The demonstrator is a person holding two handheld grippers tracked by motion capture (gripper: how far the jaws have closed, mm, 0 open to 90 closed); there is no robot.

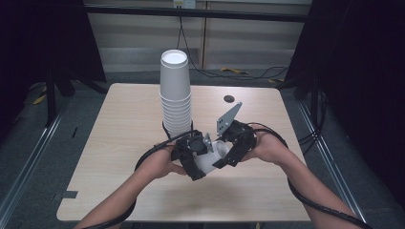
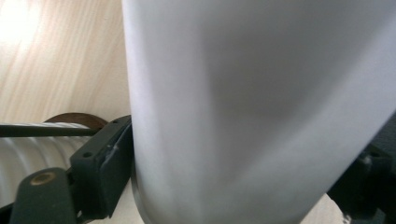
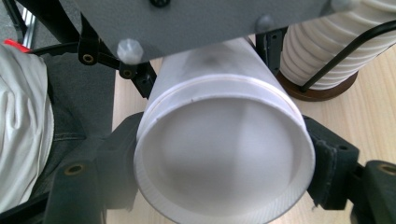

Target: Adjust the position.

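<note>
A white paper cup point(image 1: 212, 158) lies on its side above the table's front middle, held between both grippers. My left gripper point(image 1: 201, 161) is shut on one end of it; in the left gripper view the cup wall point(image 2: 243, 102) sits between the two jaws. My right gripper point(image 1: 225, 151) is shut on the other end, and the cup's round end point(image 3: 224, 158) faces that camera. A thin seam point(image 3: 224, 85) rings the cup farther back. Just behind the grippers, a tall stack of white cups point(image 1: 175, 95) stands on a brown base point(image 3: 322, 93).
The wooden table point(image 1: 119, 143) has a small dark round hole point(image 1: 229, 98) at the back right. Black cables point(image 1: 305, 195) trail from both grippers across the front. Dark stands and curtains flank the table. The person's clothing point(image 3: 23, 116) is close by in the right gripper view.
</note>
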